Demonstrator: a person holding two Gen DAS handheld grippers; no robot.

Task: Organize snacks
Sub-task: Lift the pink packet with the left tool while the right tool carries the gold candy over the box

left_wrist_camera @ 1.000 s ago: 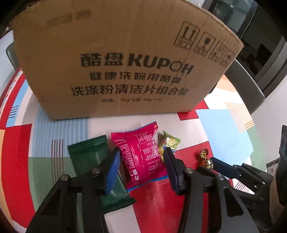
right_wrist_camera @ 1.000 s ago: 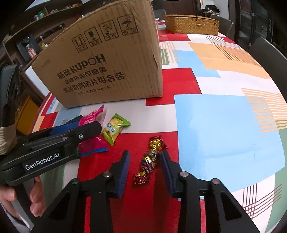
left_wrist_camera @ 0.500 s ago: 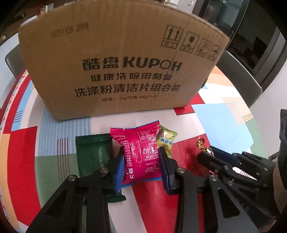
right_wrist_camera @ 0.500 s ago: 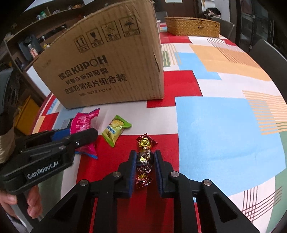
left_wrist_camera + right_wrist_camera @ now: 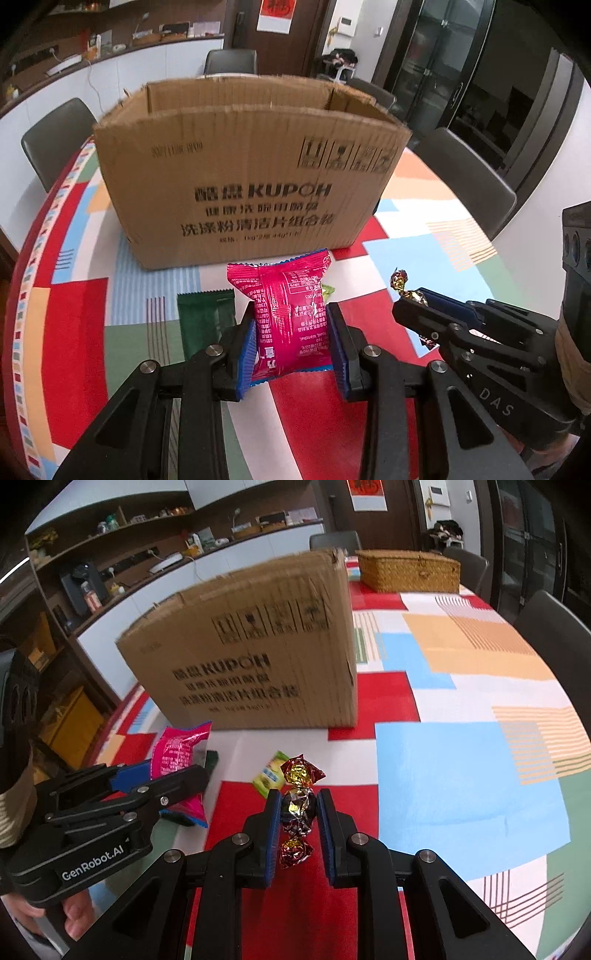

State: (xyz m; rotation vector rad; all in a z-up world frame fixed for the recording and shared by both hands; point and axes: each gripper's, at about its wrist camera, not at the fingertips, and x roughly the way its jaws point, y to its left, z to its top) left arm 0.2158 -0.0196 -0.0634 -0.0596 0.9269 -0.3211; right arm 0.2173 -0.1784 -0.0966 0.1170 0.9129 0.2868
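Observation:
My left gripper is shut on a pink snack packet and holds it off the table, in front of the open cardboard box. My right gripper is shut on a foil-wrapped candy, red and gold, also lifted. In the left wrist view that candy sticks out past the right gripper's fingers. A dark green packet and a small yellow-green candy lie on the table below. The pink packet shows at the left of the right wrist view.
The table wears a cloth of coloured patches. A woven basket stands at its far end. Dark chairs ring the table. A hand holds the left gripper's handle.
Both grippers closed, the left on the pink packet, the right on the foil candy, then both rose with them. The box's open top has come into the left wrist view.

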